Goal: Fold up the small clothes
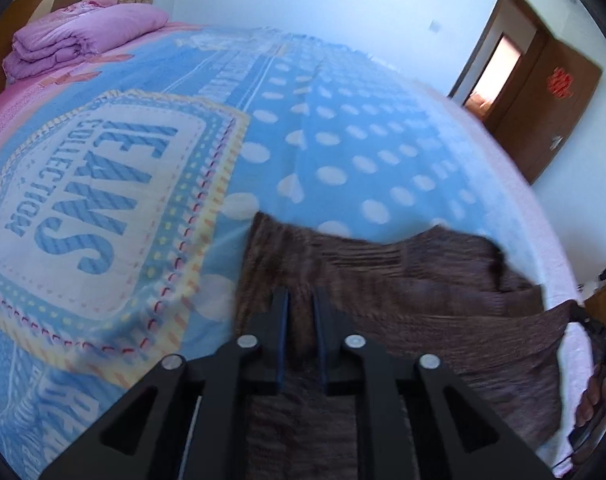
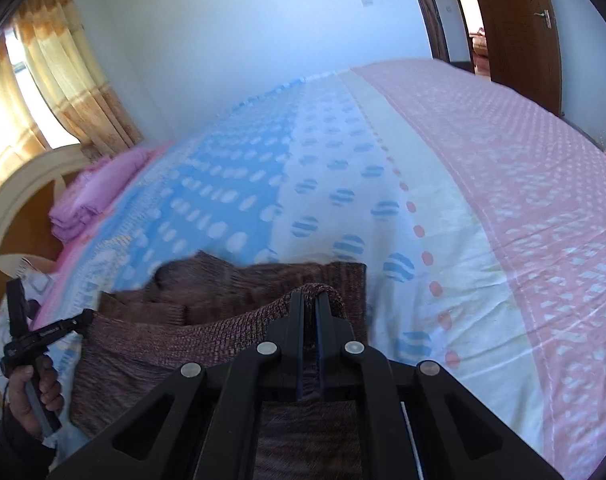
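Note:
A brown knit garment [image 1: 423, 300] lies on the bed near its front edge, with one layer folded over another. My left gripper [image 1: 301, 296] hovers over the garment's left side. Its jaws stand a little apart, brown cloth shows in the gap, and I see no pinch. My right gripper [image 2: 310, 296] is shut on the garment [image 2: 223, 292] at the hem, which loops over its fingertips. From there the hem runs left to the left gripper [image 2: 88, 314], which a hand holds. In the left wrist view, the right gripper [image 1: 577, 309] sits at the cloth's far right corner.
The bedsheet [image 1: 343, 140] is blue with white dots and a large printed label; its right side [image 2: 523, 200] is pink. A folded pink quilt [image 1: 83, 36] lies by the headboard [image 2: 23, 184]. A brown door [image 2: 515, 20] stands open beyond the bed.

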### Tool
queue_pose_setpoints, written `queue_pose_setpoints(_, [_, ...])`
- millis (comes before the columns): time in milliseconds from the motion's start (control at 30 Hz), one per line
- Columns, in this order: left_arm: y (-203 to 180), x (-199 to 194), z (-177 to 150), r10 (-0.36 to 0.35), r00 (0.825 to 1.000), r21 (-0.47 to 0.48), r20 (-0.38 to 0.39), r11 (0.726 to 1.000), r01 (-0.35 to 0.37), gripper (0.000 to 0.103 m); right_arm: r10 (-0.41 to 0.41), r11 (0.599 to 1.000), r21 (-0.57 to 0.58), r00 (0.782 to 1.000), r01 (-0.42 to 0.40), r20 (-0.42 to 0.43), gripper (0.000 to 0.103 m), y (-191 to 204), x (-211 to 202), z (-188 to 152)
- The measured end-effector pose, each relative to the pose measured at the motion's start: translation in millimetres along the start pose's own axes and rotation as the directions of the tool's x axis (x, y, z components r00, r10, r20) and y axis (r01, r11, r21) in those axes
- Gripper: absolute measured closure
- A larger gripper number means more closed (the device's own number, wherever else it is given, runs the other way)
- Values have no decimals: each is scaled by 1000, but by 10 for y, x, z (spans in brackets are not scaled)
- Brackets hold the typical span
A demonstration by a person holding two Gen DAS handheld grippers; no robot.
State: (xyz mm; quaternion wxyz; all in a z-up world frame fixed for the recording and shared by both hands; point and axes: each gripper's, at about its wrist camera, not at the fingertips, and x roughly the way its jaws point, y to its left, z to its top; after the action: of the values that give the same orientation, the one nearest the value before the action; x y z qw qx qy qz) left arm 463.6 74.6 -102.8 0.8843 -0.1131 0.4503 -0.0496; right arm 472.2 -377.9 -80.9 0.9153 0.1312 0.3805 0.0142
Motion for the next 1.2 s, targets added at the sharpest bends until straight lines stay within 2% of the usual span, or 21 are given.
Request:
queue_pose_setpoints(33, [12,23,2,28,1000,7,-2,1000,-28,84,-28,1000,-11,1000,28,0,93,-9,28,-15])
queue_pose_setpoints(67, [44,-9,-9,40,999,13,4,999,-40,72,-64,998,-31,998,64,2,75,-14,27,-46])
queue_pose_setpoints(100, [71,-57,-23,39,999,19,17,999,-39,65,-71,996,-49,997,71,3,59,-14,-1,-86])
queue_pose_setpoints(133, [102,-164,-65,48,998,40,48,998,-50,50,-63,995,-71,998,63,7,37,-3,-48,-135])
queue_pose_setpoints(167, [112,-264,-114,63,995,74,76,995,-69,35,-59,994,-95,998,59,4,31,23,-76,-172])
queue_pose_setpoints(200, [112,-338,-165,75,992,113,97,990,-86,31,-65,988,-140,998,63,-10,31,75,-98,-218])
queue_pose_setpoints(267, [70,-441,-314,100,989,230,109,965,-123,28,-138,951,-286,990,121,-40,31,259,-76,-341])
queue_pose_setpoints(333, [-9,-376,-449,134,989,358,64,922,-148,23,-208,891,-422,977,169,-47,31,458,13,-463])
queue_pose_setpoints(400, [-85,-279,-568,175,984,441,44,880,-176,21,-243,847,-498,969,187,-48,31,597,105,-533])
queue_pose_setpoints(433, [-121,-232,-596,208,977,469,56,858,-210,17,-257,831,-522,965,192,-54,31,652,167,-543])
queue_pose_setpoints(467, [-153,-225,-582,220,971,472,91,849,-236,13,-273,819,-535,961,206,-47,31,690,213,-534])
queue_pose_setpoints(600, [-302,-80,-309,280,949,458,147,830,-316,13,-310,798,-554,950,236,-42,31,784,417,-251])
queue_pose_setpoints(633, [-341,-28,-187,325,926,449,192,810,-377,13,-335,807,-524,942,273,-24,31,767,468,-67])
queue_pose_setpoints(667, [-340,5,-71,369,905,419,211,803,-425,14,-343,820,-490,939,297,-6,31,750,473,67])
queue_pose_setpoints(700, [-303,19,31,380,903,386,200,817,-429,15,-344,836,-452,939,311,10,31,730,458,182])
queue_pose_setpoints(767, [-179,-44,222,369,913,298,175,864,-406,15,-311,890,-343,950,301,27,31,634,351,369])
queue_pose_setpoints(800, [-124,-84,261,376,910,269,175,871,-411,14,-293,905,-312,956,288,32,31,599,301,394])
queue_pose_setpoints(867, [-1,-177,285,378,909,243,176,878,-412,8,-278,907,-319,960,275,35,31,562,238,333])
queue_pose_setpoints(967, [175,-267,169,411,894,239,178,863,-444,7,-278,901,-340,960,269,25,31,436,159,106])
queue_pose_setpoints(1033, [226,-318,20,386,910,235,152,880,-413,7,-241,926,-299,971,229,-4,31,244,45,-53])
queue_pose_setpoints(1200, [153,-467,-355,311,938,233,155,911,-341,7,-120,977,-185,990,104,-75,31,-56,-113,-304])
